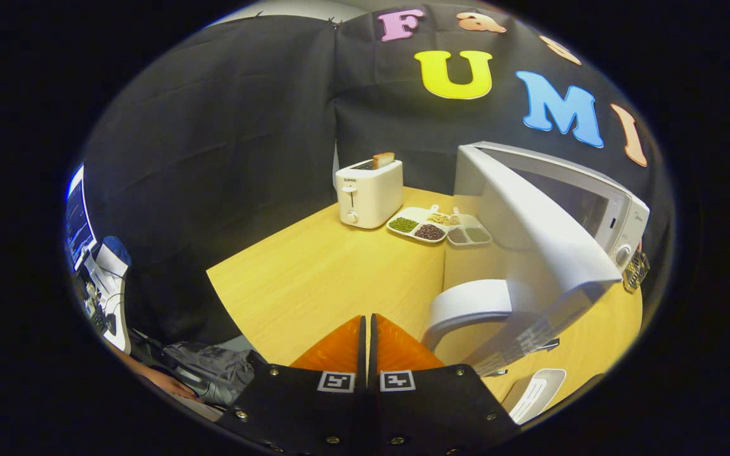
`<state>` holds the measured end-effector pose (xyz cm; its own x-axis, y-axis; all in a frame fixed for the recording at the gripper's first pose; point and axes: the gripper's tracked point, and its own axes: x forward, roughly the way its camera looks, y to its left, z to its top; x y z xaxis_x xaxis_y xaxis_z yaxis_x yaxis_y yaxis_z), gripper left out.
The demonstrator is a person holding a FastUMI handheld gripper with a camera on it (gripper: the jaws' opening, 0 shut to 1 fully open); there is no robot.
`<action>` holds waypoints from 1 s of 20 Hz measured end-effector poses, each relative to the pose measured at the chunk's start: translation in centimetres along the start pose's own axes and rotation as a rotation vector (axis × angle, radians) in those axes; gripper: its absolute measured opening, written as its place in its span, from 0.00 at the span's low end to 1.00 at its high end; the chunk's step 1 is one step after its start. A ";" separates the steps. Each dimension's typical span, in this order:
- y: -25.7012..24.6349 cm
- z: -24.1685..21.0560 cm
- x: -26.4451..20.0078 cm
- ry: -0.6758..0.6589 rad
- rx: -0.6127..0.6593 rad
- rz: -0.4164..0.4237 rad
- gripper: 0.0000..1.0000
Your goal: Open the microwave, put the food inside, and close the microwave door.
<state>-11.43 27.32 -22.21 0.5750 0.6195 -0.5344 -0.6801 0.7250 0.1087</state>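
1. Swinging out towards the camera, the microwave door [530, 253] stands open at the right of the frame, hinged at its far-left edge on the microwave [593, 196], whose cavity shows dark behind it
2. The claw [368, 342] sits at the bottom centre with its fingers pressed together, no gap showing between them, and nothing held
3. The door handle [466, 307], a pale curved bar, juts from the door's near lower edge just to the right of the fingers and slightly ahead of them
4. The door looks stiff and light on its hinge; a push on its flat outer face or on the handle should swing it, though the smooth plastic may let the fingers slide
5. A white ribbed dish [533, 392] lies at the lower right, under the door's near corner; whether it carries the food cannot be told
6. If it is the food's dish, it looks rigid, light and smooth, best taken by its rim and kept level
7. The worktop [314, 278] is bare wood across the centre, giving open room left of the door
8. Its near-left edge drops away close to the fingers, so anything set there could slide off
9. A toaster [368, 193] with bread in it and a divided tray of beans [438, 227] stand at the far side, well apart from the claw
10. The door's sweep crowds the right side, leaving little room around the dish
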 end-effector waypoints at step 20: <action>-16.3 2.8 -3.9 -0.072 0.136 -0.250 0.01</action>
<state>-1.27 13.96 -19.54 0.7508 0.4331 -0.4988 -0.4491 0.8884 0.0954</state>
